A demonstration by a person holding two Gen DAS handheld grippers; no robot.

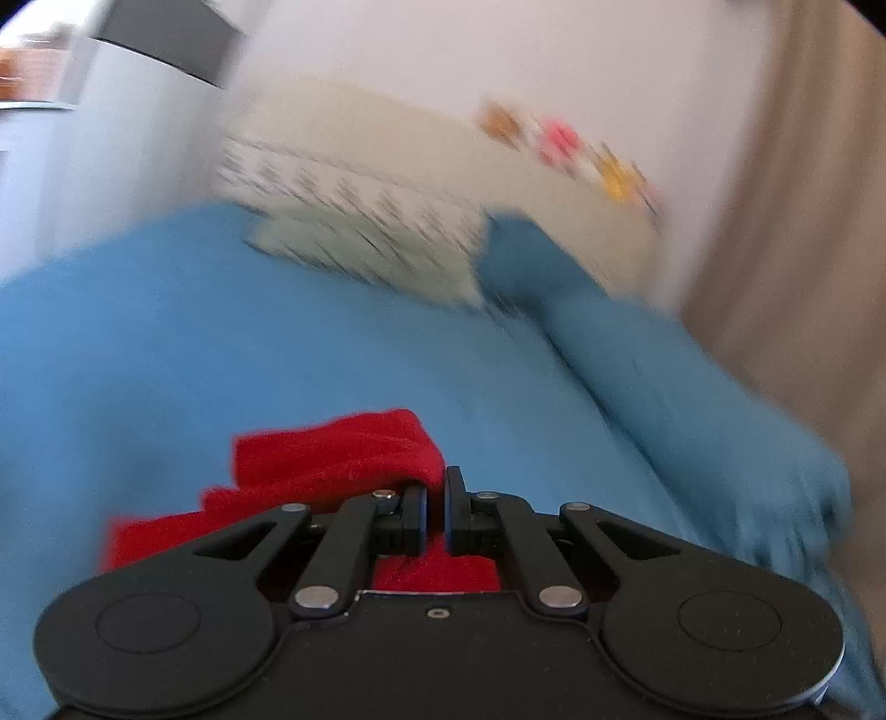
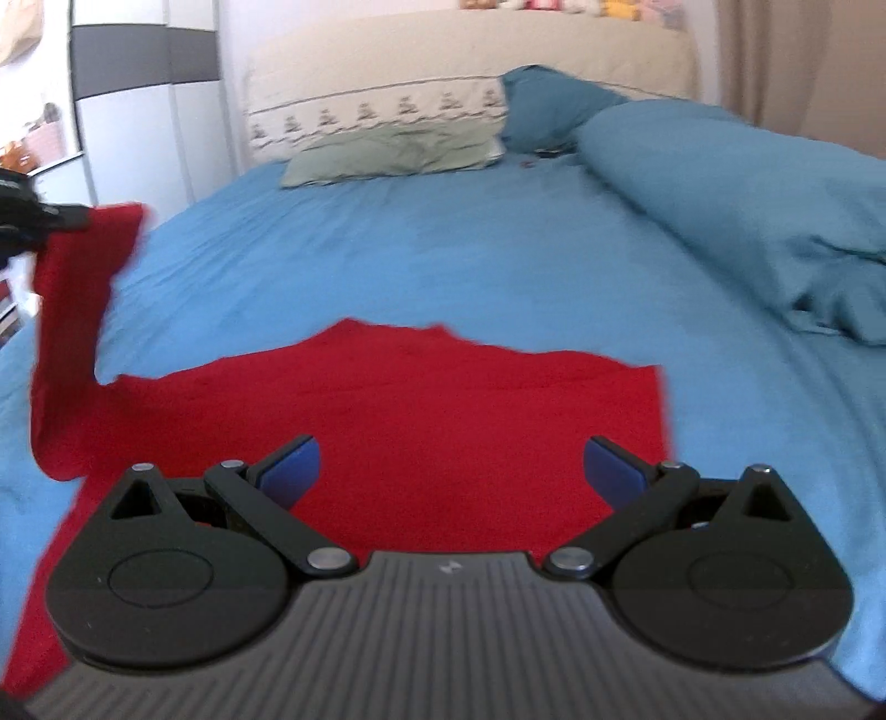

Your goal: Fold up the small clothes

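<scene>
A red garment point(image 2: 443, 421) lies spread on the blue bedsheet point(image 2: 421, 243). Its left sleeve point(image 2: 77, 310) is lifted up off the bed. My left gripper point(image 1: 436, 512) is shut on that red sleeve point(image 1: 343, 459); it also shows at the left edge of the right wrist view point(image 2: 61, 217), pinching the sleeve's end. My right gripper point(image 2: 451, 471) is open and empty, hovering over the garment's body with its blue pads point(image 2: 293, 471) wide apart.
A rolled blue duvet point(image 2: 736, 194) lies along the right side of the bed. Pillows point(image 2: 387, 149) and a beige headboard point(image 2: 470, 50) are at the far end. A white and grey wardrobe point(image 2: 138, 111) stands at the left, curtains point(image 2: 803, 66) at the right.
</scene>
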